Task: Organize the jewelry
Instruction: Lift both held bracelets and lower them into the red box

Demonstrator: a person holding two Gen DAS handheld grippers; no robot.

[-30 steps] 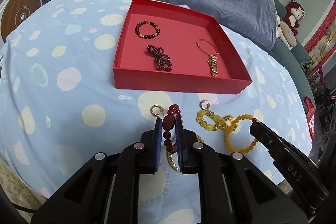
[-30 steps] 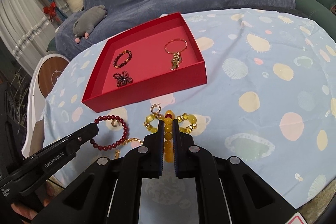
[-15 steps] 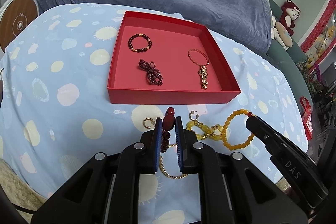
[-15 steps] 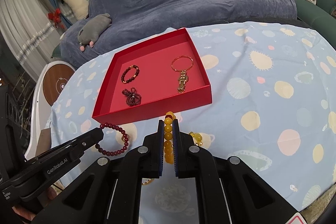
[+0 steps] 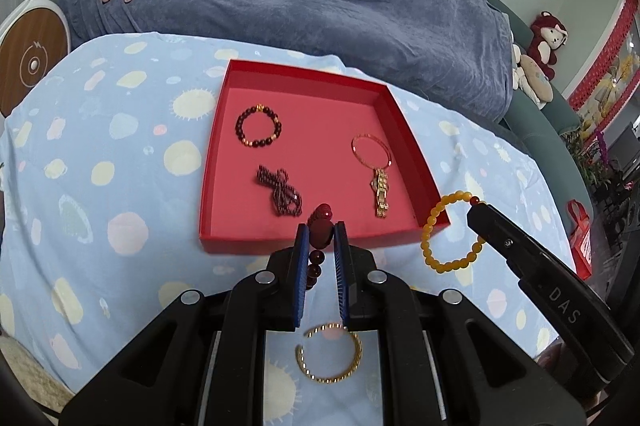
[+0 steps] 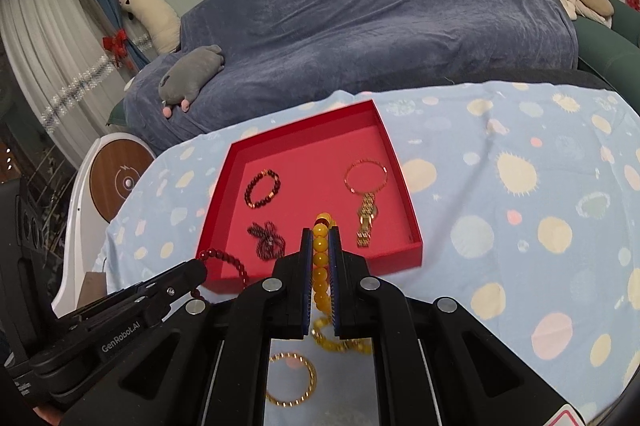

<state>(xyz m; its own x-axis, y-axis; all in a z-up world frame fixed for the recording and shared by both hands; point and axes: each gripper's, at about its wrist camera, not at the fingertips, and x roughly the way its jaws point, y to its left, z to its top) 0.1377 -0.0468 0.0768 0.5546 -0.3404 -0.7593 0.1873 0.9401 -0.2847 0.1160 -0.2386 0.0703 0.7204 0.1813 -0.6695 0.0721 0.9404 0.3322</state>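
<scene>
Left wrist view: left hand-held gripper (image 5: 321, 231) clenched on red bracelet (image 5: 320, 226), right hand-held gripper (image 6: 321, 238) on yellow bracelet (image 6: 320, 254), both level before tray (image 5: 256, 238).

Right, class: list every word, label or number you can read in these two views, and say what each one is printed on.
"DAS" – on the side of the right gripper, seen from the left wrist.
"GenRobot.AI" – on the side of the left gripper, seen from the right wrist.
Red-edged sticker at the bottom corner of the right-wrist view: cut off, unreadable.
Wall pictures: no legible text.
</scene>
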